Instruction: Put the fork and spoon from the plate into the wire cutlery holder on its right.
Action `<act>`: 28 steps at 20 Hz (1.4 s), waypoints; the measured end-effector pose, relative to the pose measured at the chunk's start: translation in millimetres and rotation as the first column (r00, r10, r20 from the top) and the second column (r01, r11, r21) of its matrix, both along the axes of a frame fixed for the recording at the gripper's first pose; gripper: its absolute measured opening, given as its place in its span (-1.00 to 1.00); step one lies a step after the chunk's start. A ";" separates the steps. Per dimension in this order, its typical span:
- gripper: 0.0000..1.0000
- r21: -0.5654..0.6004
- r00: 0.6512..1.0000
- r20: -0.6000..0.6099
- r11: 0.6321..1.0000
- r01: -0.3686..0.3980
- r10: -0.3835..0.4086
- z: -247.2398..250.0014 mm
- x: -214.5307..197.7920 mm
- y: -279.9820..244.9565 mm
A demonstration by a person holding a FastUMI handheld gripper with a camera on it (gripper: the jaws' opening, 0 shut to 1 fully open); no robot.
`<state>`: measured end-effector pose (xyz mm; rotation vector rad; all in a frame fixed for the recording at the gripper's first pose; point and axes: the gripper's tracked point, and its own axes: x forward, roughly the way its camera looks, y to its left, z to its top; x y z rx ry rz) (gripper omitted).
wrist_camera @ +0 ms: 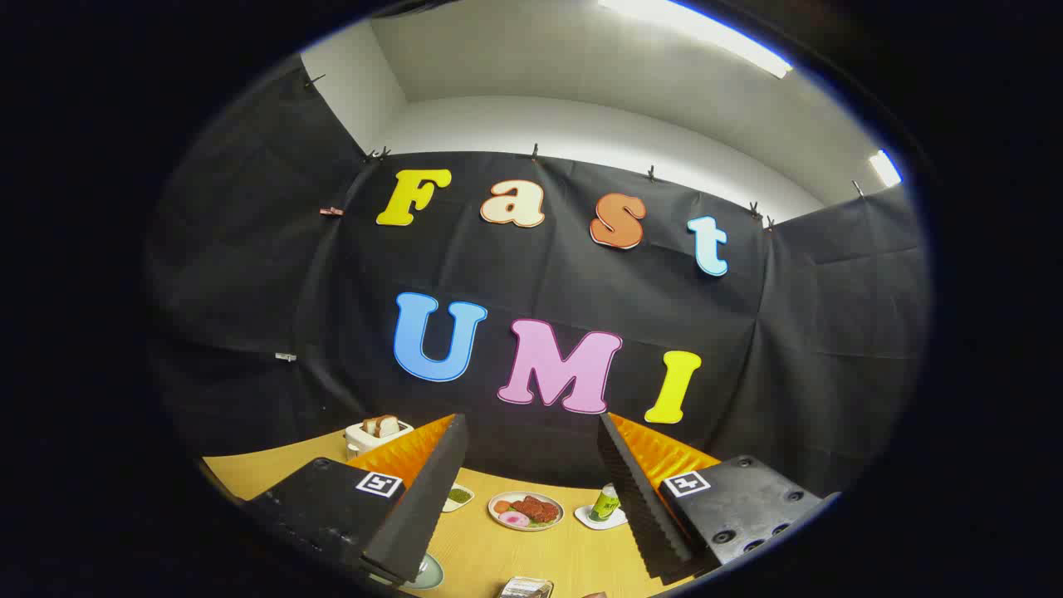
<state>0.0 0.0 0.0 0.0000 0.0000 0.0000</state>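
**Tongs released above table**

Gripper fingers spread wide, nothing between them. A plate of food lies on the wooden table beyond the gap. Fork, spoon and wire holder cannot be identified.

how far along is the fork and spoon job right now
Nothing looks done yet. The gripper is open, its fingers wide apart and holding nothing, raised over the wooden table. Beyond the fingers sit a plate of food, a green can and a toaster with bread. No fork, spoon or wire holder can be made out from here, so both pickups and both drops seem to remain.
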 end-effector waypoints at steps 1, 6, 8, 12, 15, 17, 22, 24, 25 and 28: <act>0.95 -0.009 1.000 -0.003 1.000 0.002 -0.002 -1.6 0.1 -1.7; 0.95 0.016 1.000 0.011 1.000 0.006 -0.006 4.9 -1.6 -0.2; 0.95 0.022 1.000 0.005 1.000 0.009 -0.009 4.3 -2.1 -0.8; 0.96 0.042 1.000 -0.011 0.999 0.009 -0.009 0.6 -2.3 -1.0; 0.96 0.041 1.000 -0.015 0.999 0.007 -0.007 0.0 -1.9 -0.2; 0.96 0.042 1.000 -0.016 0.999 -0.001 0.002 0.4 -1.9 4.1; 0.96 0.046 0.998 -0.044 0.998 -0.031 0.033 -6.5 -1.9 19.2; 0.96 0.057 0.996 -0.064 0.997 -0.052 0.056 -11.1 -0.4 30.8; 0.96 0.062 0.995 -0.077 0.996 -0.063 0.067 -13.9 -0.2 36.4; 0.96 0.072 0.978 -0.170 0.991 -0.113 0.124 -38.0 -0.6 62.1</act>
